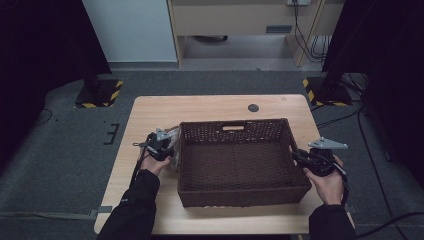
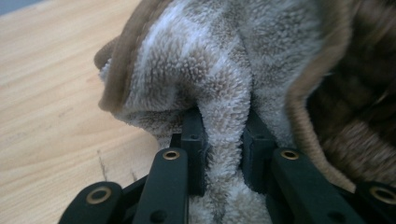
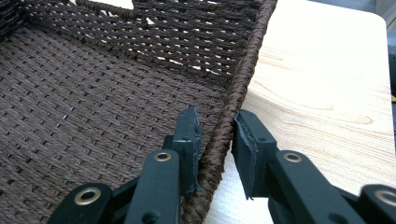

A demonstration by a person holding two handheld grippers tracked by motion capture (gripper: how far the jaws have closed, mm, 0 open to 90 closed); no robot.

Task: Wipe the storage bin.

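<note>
A dark brown woven basket (image 1: 245, 197) sits in the middle of the wooden table (image 1: 210, 107). Against the outside of its left wall lies a fluffy brown-and-white cloth (image 1: 174, 145). My left gripper (image 1: 169, 149) is shut on a fold of it. In the left gripper view, the cloth (image 2: 210, 60) bunches up between the jaws of the left gripper (image 2: 223, 123), just above the tabletop. My right gripper (image 1: 296, 155) is at the basket's right wall. In the right gripper view, the jaws of the right gripper (image 3: 215, 126) straddle the braided rim (image 3: 247, 60), with both pads against it.
A small black round cap (image 1: 253, 107) lies on the table behind the basket. Two stand bases with yellow-black stripes (image 1: 100, 94) (image 1: 325, 92) rest on the grey floor beyond the table's far corners. A wooden cabinet (image 1: 240, 20) and cables stand at the back.
</note>
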